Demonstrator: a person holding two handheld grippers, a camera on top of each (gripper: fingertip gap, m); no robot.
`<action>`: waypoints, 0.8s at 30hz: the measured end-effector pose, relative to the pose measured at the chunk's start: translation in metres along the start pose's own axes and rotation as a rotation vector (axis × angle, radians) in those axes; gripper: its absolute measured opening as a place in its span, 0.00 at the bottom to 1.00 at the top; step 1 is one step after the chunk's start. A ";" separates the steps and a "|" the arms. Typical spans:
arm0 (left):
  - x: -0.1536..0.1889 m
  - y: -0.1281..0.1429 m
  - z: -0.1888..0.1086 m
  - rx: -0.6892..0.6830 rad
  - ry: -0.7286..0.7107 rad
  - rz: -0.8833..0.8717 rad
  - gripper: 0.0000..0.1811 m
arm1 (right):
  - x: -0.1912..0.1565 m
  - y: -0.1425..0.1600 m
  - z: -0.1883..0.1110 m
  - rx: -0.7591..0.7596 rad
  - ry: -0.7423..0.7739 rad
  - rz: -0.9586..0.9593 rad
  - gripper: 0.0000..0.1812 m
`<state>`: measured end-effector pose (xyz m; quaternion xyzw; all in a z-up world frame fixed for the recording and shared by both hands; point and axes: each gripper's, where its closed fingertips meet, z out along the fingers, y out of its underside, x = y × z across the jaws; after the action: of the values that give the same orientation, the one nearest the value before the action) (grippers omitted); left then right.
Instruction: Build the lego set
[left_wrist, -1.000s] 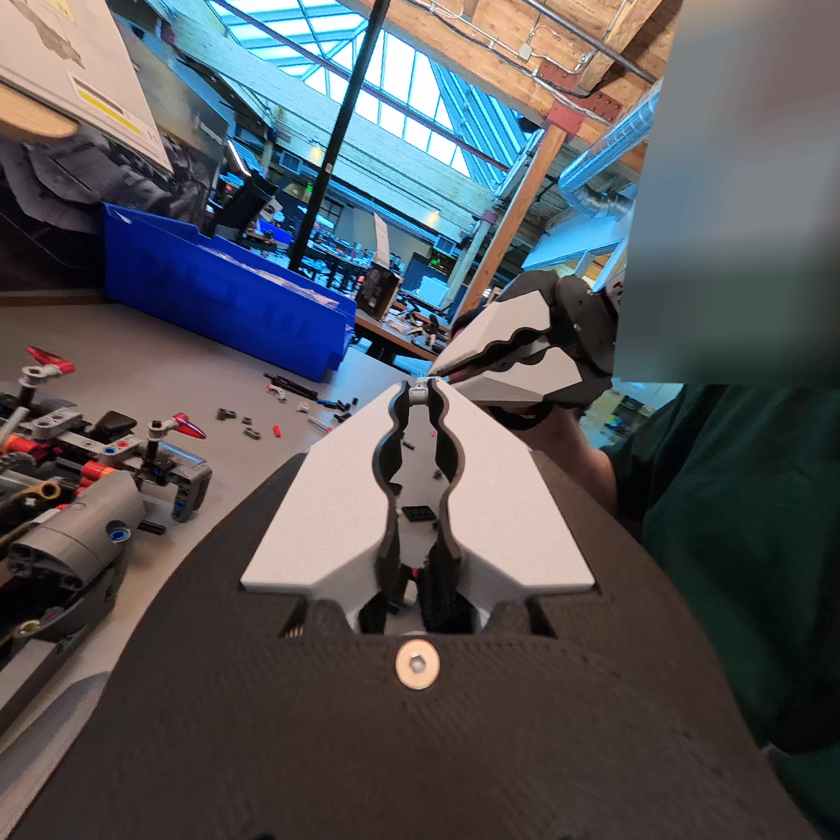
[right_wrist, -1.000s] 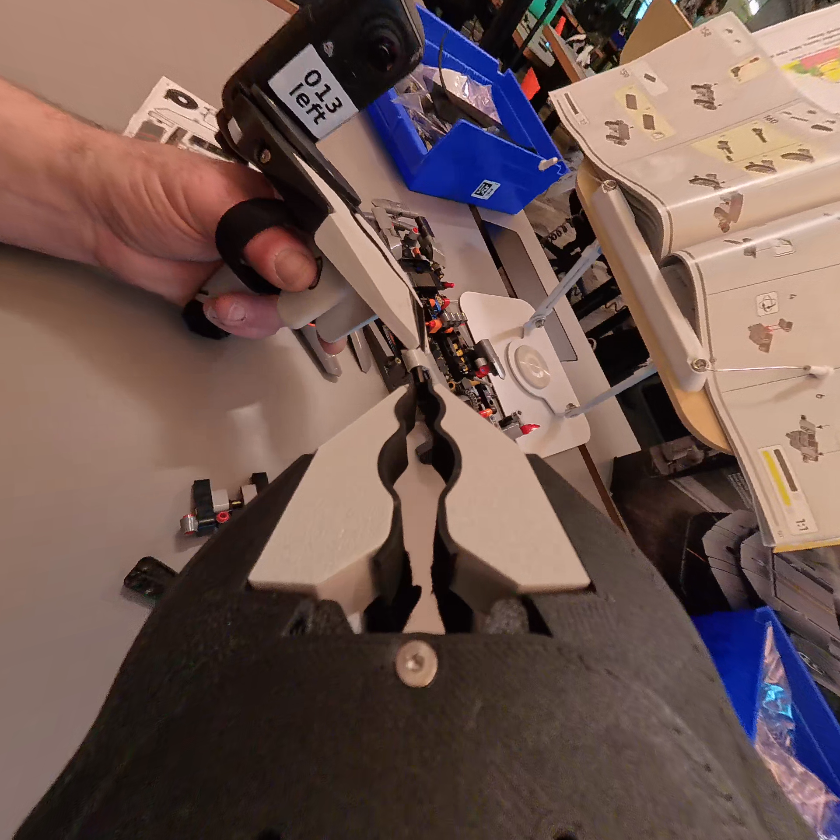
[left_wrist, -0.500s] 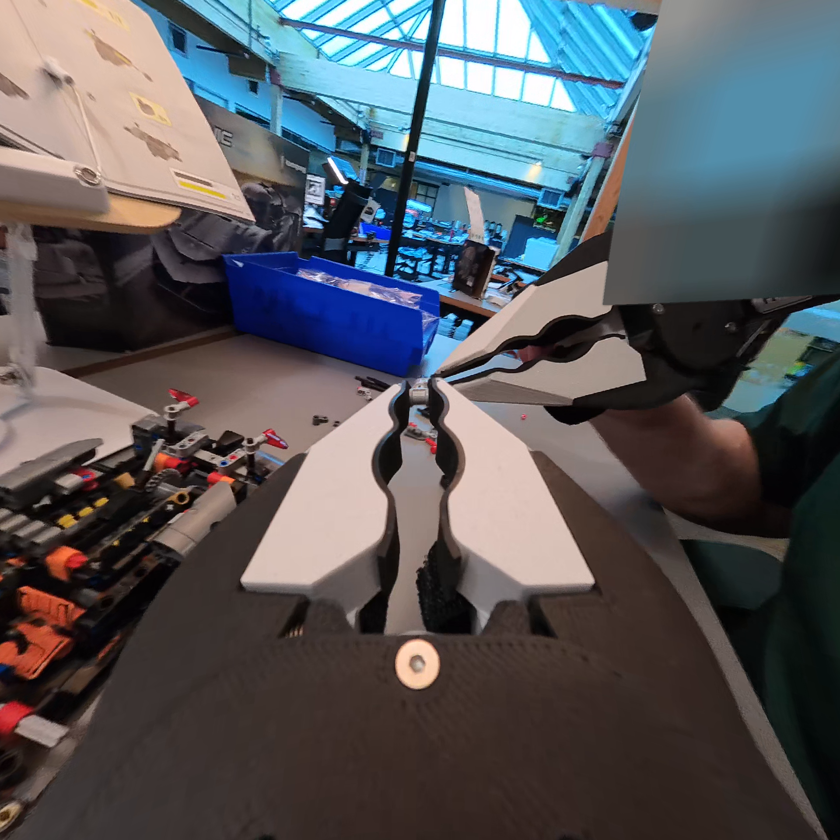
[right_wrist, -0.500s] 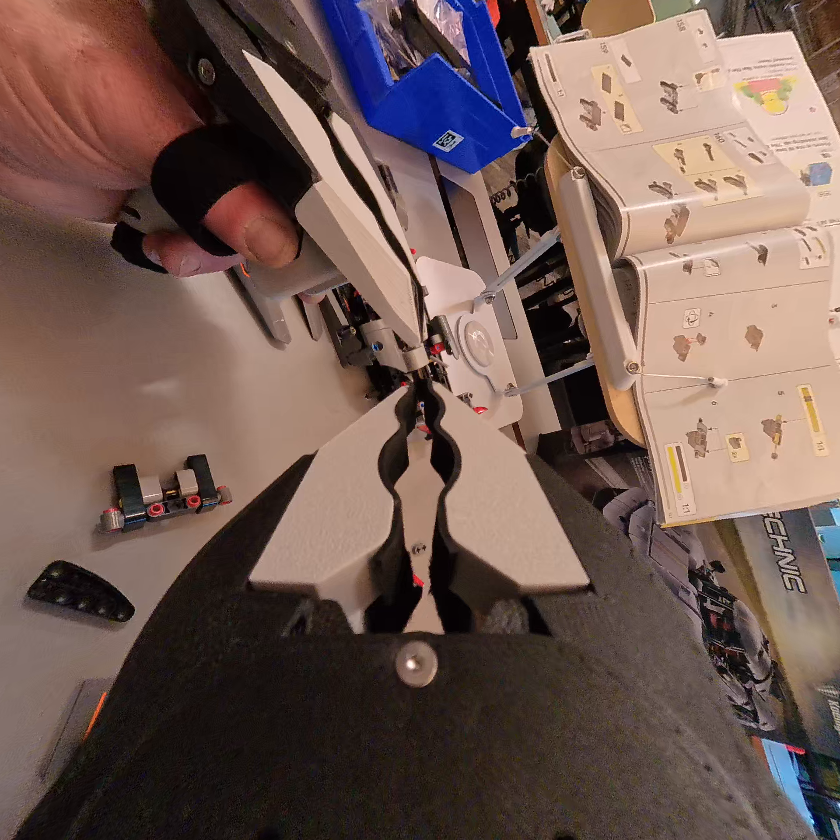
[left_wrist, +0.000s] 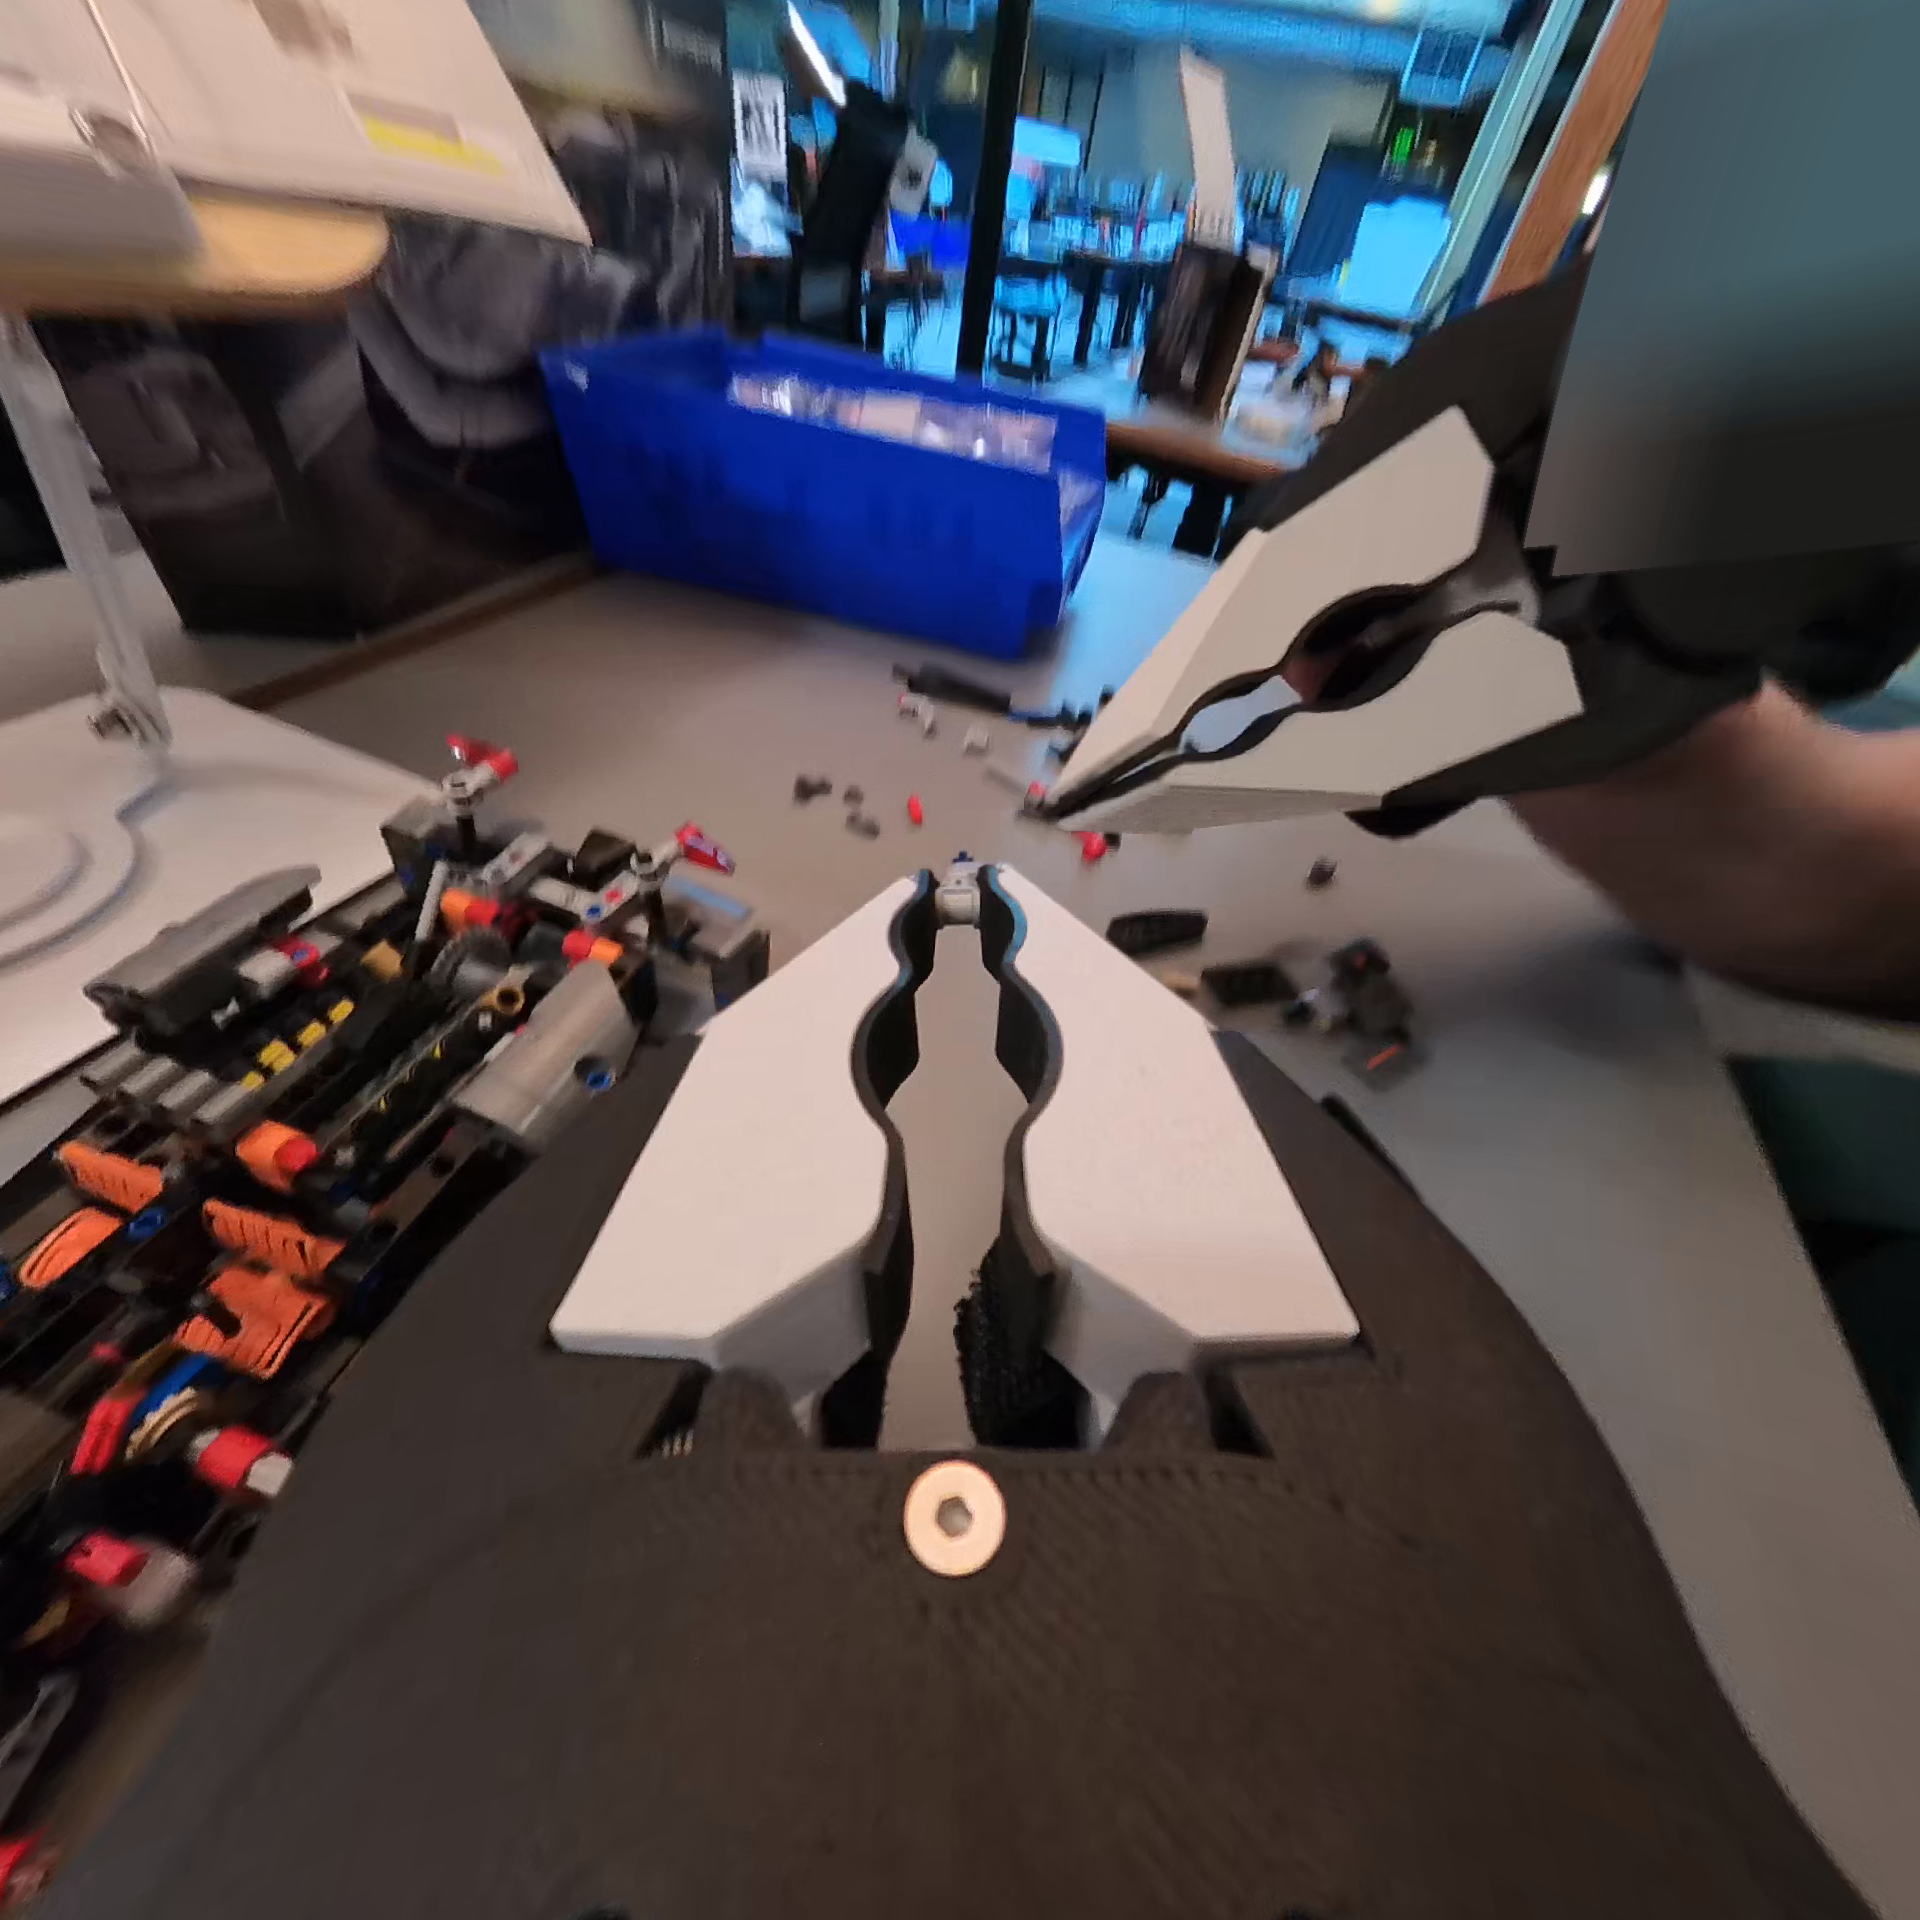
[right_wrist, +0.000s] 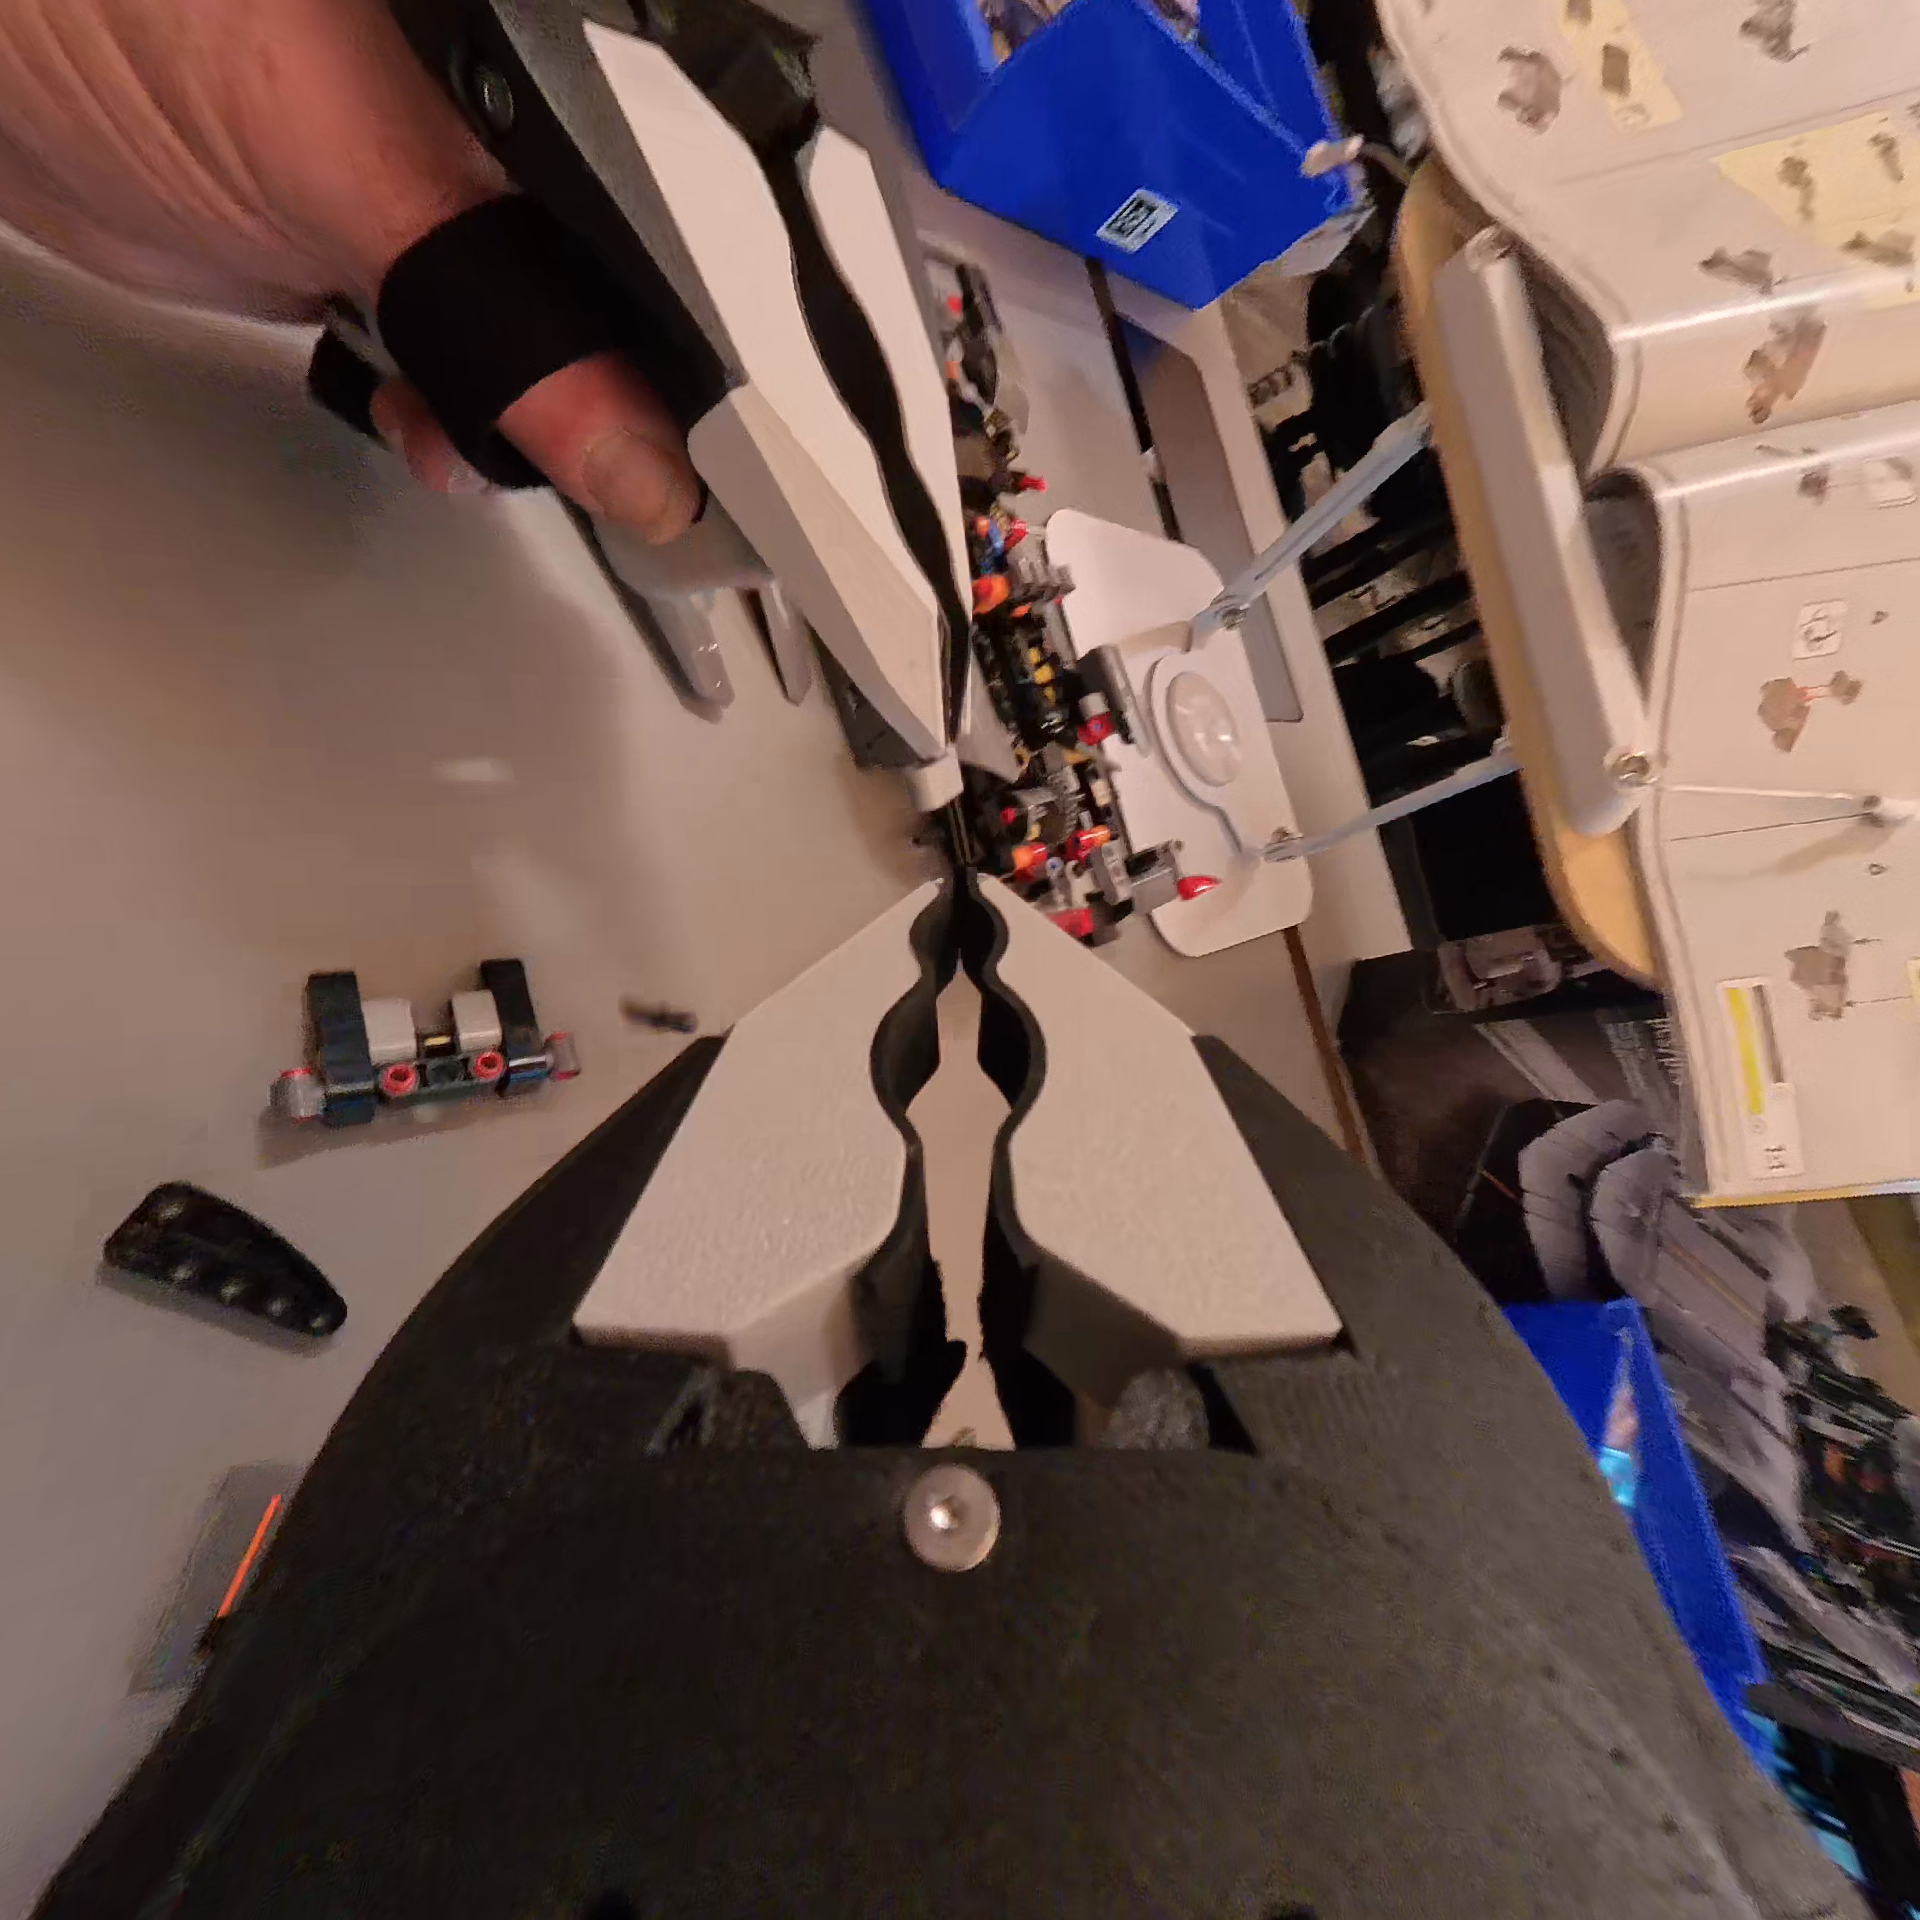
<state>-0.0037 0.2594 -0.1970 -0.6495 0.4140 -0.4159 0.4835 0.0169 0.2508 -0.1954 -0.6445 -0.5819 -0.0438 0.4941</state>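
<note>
Grey table (left_wrist: 665, 717), both grippers low: left gripper (left_wrist: 957, 902) jaws clamped on small grey piece (left_wrist: 956, 906), right gripper (right_wrist: 961, 896) jaws together.

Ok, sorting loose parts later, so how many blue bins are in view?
2. One bin stands at the table's far end; another shows at the right wrist view's lower right edge, cut off. More may be hidden.

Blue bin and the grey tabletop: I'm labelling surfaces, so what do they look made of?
The blue open-fronted bin looks like moulded plastic, uniform in colour with a slight sheen. The grey tabletop looks like smooth matt laminate, though its material is uncertain.
</note>
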 end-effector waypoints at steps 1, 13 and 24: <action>-0.003 0.006 0.001 -0.030 -0.006 -0.006 0.03 | -0.004 0.007 0.003 -0.002 -0.036 0.021 0.00; -0.013 0.042 0.010 -0.216 -0.064 0.047 0.03 | -0.021 0.051 -0.008 0.009 -0.204 0.235 0.00; -0.007 0.039 0.013 -0.205 -0.030 0.097 0.03 | -0.012 0.057 -0.010 0.116 -0.132 0.198 0.00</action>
<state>0.0011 0.2625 -0.2387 -0.6808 0.4781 -0.3379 0.4401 0.0635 0.2448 -0.2312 -0.6704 -0.5483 0.0815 0.4933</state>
